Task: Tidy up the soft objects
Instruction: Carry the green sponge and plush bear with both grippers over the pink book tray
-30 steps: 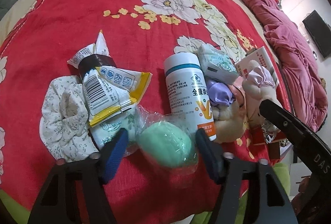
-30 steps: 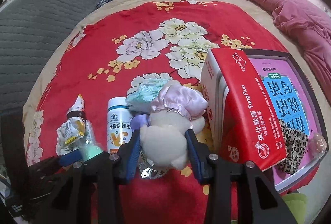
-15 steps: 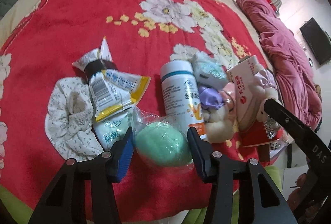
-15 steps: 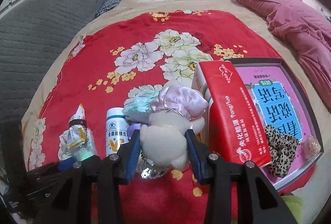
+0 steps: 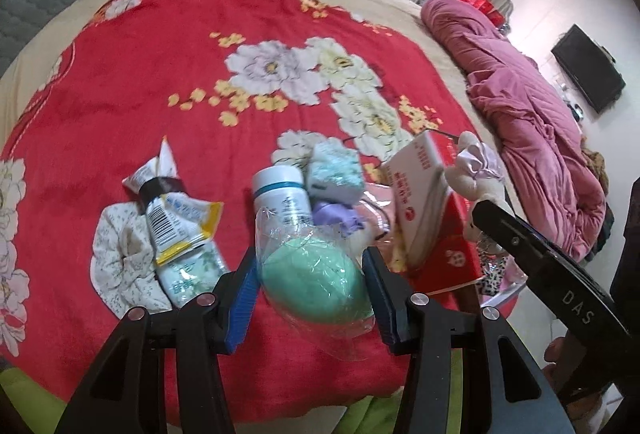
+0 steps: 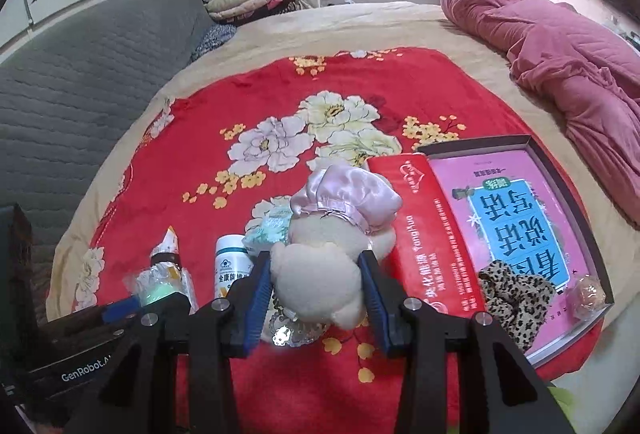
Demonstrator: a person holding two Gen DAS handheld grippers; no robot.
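Left hand-held gripper (image 5: 310, 288): you had it clamped on the wrapped green ball (image 5: 314, 284), lifted above the bed (image 5: 120, 93); the slick film could slip.
Right hand-held gripper (image 6: 316, 296): it squeezed the plush toy (image 6: 320, 274), which might catch the red box (image 6: 432, 234).

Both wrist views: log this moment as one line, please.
left gripper: shut on green sponge, wrapped | right gripper: shut on plush toy | tray: holds leopard scrunchie

A green ball (image 5: 316, 284) wrapped in clear plastic hangs above the bed's near edge. To its right, a cream plush toy (image 6: 320, 270) in a pink satin bonnet tilts forward.
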